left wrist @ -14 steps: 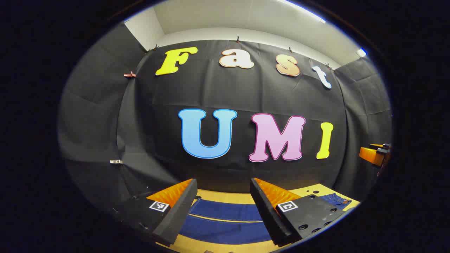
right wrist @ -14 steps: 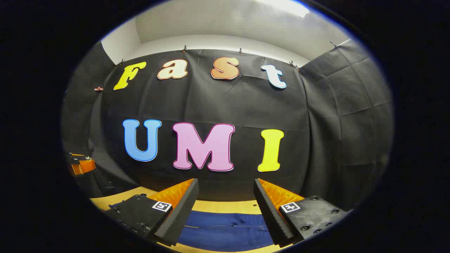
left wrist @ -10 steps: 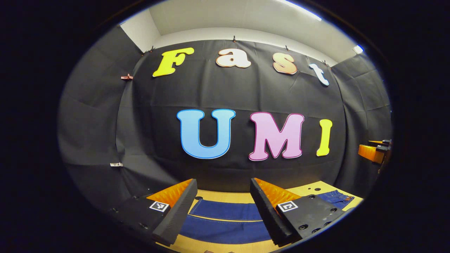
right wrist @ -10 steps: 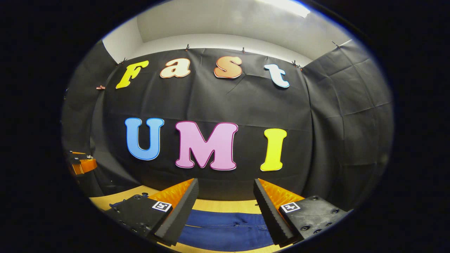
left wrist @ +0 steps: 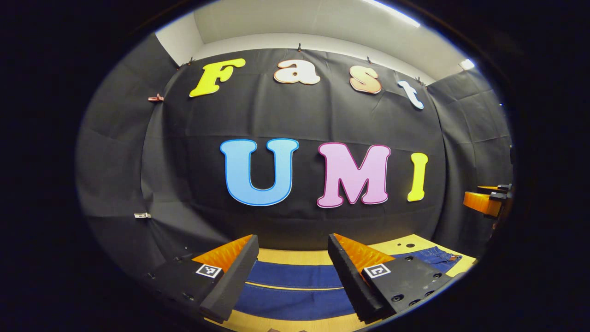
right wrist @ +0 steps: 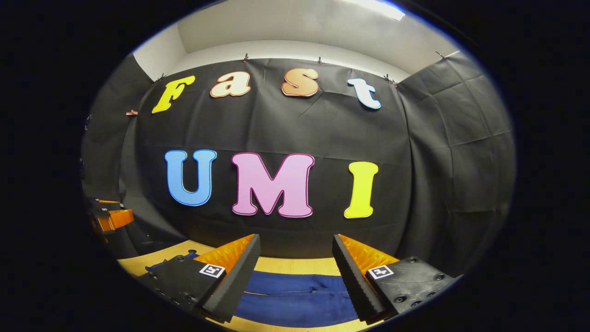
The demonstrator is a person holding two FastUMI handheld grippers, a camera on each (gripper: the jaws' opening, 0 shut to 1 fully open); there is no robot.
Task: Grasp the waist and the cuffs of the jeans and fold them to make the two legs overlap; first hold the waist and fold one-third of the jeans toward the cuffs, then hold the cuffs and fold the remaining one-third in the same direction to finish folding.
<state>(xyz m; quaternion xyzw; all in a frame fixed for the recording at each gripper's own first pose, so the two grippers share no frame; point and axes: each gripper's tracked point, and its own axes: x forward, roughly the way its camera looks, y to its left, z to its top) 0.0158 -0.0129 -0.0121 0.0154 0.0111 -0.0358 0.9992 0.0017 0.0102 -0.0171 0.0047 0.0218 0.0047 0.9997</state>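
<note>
Dark blue jeans (left wrist: 295, 290) lie flat on a wooden table (left wrist: 286, 256), their two legs side by side with a thin gap between them. The waist end (left wrist: 438, 256) lies at the right in the left gripper view. My left gripper (left wrist: 290, 242) hangs open above the legs, touching nothing. In the right gripper view the jeans (right wrist: 295, 297) show a seam and the upper part below my right gripper (right wrist: 295, 240), which is open and holds nothing. Each gripper appears far off at the edge of the other's view: the right gripper (left wrist: 488, 200) and the left gripper (right wrist: 110, 219).
The wooden table's far edge (right wrist: 295, 265) runs close to the black cloth wall (right wrist: 295, 129). Two small dark holes (left wrist: 409, 245) sit in the tabletop near the waist end.
Both views have shifted slightly: the wall drifts left in the left gripper view and up in the right gripper view, with a little more of the jeans showing. Both grippers stay open.
</note>
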